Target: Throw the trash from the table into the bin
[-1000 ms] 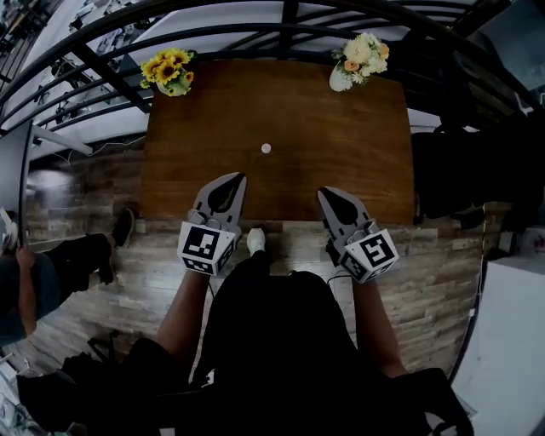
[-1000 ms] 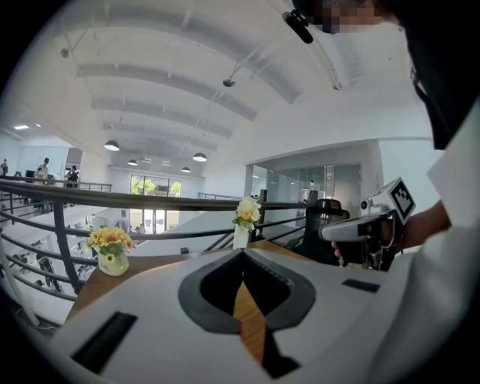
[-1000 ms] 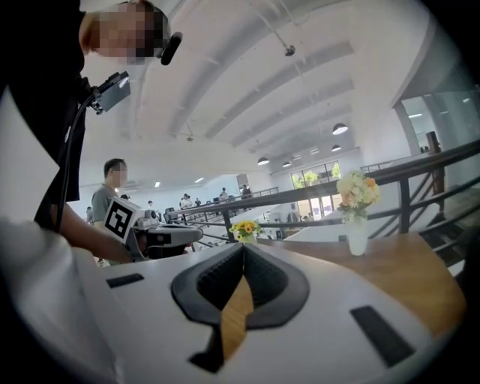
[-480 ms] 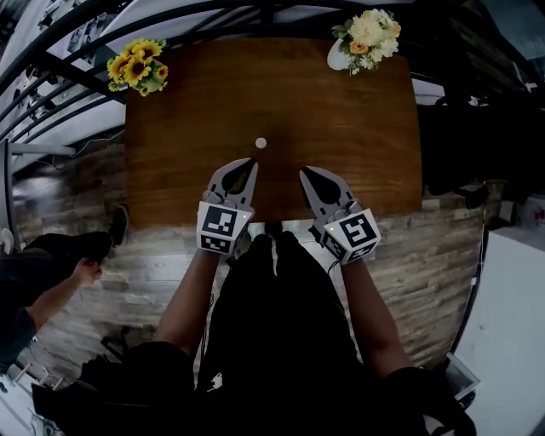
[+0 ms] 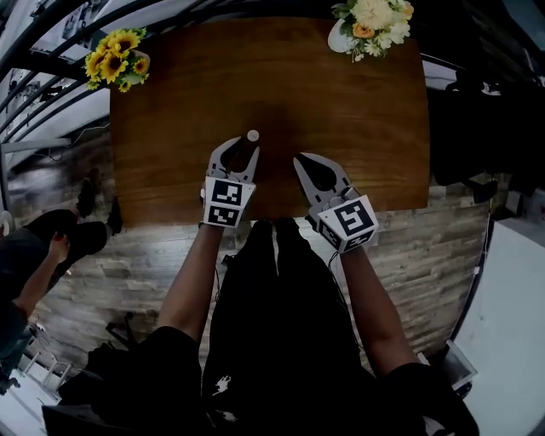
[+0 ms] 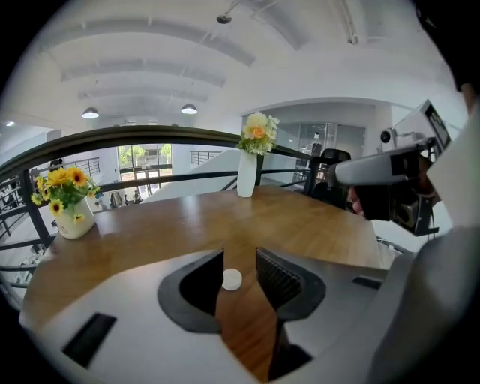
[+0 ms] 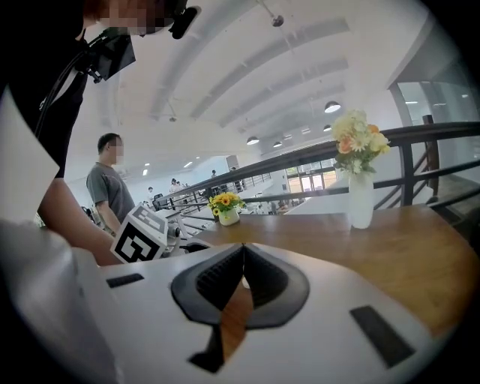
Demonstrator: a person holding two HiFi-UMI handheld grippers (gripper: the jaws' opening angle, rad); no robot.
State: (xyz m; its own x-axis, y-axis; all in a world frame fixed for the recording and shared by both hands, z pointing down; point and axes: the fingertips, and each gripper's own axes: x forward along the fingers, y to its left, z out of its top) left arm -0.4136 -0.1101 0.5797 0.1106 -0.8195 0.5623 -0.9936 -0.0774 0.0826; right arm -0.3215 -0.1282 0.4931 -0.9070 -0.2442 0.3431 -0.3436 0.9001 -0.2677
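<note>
A small white disc of trash [image 5: 252, 135] lies on the brown wooden table [image 5: 341, 102], near its middle. My left gripper [image 5: 243, 146] is low over the table with its jaws open; they have just been opening. In the left gripper view the disc [image 6: 232, 279] sits on the wood between the two fingertips of the left gripper [image 6: 240, 261], and the pads do not press on it. My right gripper [image 5: 300, 159] hovers beside it to the right, over the table's near part. Its jaws [image 7: 241, 247] are shut with nothing in them. No bin is in view.
A sunflower pot [image 5: 115, 65] stands at the table's far left corner and a white vase of pale flowers [image 5: 366, 21] at the far right. A dark railing [image 6: 150, 136] runs behind the table. A person [image 7: 111, 187] stands off to the left.
Both grippers have moved forward and down over the table. The left one has reached the white disc and its jaws have opened round it. The right jaws have stayed shut.
</note>
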